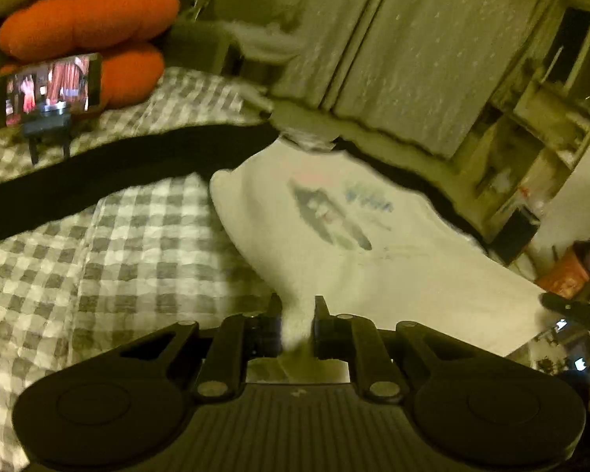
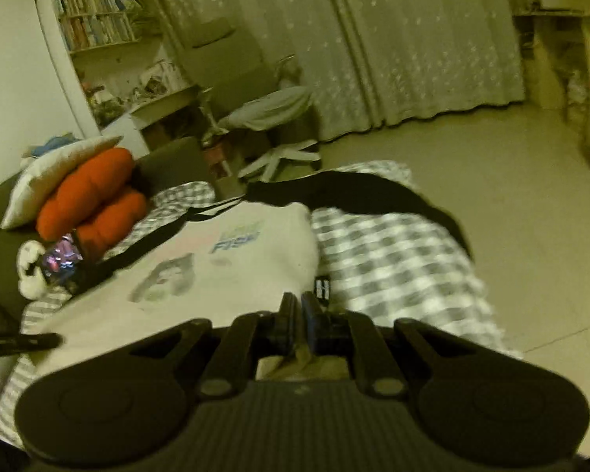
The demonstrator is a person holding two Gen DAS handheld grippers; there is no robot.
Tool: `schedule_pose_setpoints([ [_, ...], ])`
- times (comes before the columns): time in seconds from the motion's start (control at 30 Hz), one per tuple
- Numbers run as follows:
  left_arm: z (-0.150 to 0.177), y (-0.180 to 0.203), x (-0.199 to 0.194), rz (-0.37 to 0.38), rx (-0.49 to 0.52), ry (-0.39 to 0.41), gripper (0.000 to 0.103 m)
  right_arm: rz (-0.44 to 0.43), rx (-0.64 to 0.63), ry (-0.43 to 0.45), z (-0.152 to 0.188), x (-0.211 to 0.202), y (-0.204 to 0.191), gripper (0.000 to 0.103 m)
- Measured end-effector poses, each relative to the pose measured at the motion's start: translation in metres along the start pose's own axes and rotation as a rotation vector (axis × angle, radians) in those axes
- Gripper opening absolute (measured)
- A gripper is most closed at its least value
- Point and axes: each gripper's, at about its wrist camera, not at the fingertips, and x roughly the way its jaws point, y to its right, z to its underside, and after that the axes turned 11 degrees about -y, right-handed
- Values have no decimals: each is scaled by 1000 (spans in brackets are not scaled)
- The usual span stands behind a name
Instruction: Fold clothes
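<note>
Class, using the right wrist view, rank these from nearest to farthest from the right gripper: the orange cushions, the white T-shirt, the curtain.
1. White T-shirt: pinched between the fingers of the right gripper.
2. Orange cushions: up left, on the bed.
3. Curtain: far back, across the floor.

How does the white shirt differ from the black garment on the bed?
The white shirt carries a printed picture and blue lettering; the black garment looks plain. The white shirt is gripped at its near edge by the left gripper and right gripper; the black garment lies untouched farther back, partly under the shirt. Both rest on the checked bedcover.
</note>
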Motion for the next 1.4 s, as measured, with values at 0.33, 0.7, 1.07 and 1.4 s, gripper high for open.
schedule_pose_setpoints([
  [0.33, 0, -17, 10, 73, -90, -58, 14, 68, 41, -7, -2, 13, 3, 7],
  [0.7, 14, -26, 43, -64, -65, -165, 33, 125, -24, -142, 4, 47, -7, 57],
  [1.07, 26, -23, 28, -6, -97, -87, 4, 47, -37, -71, 7, 11, -15, 8],
  [1.4, 33, -24, 26, -52, -87, -102, 4, 154, -94, -144, 26, 25, -21, 8],
])
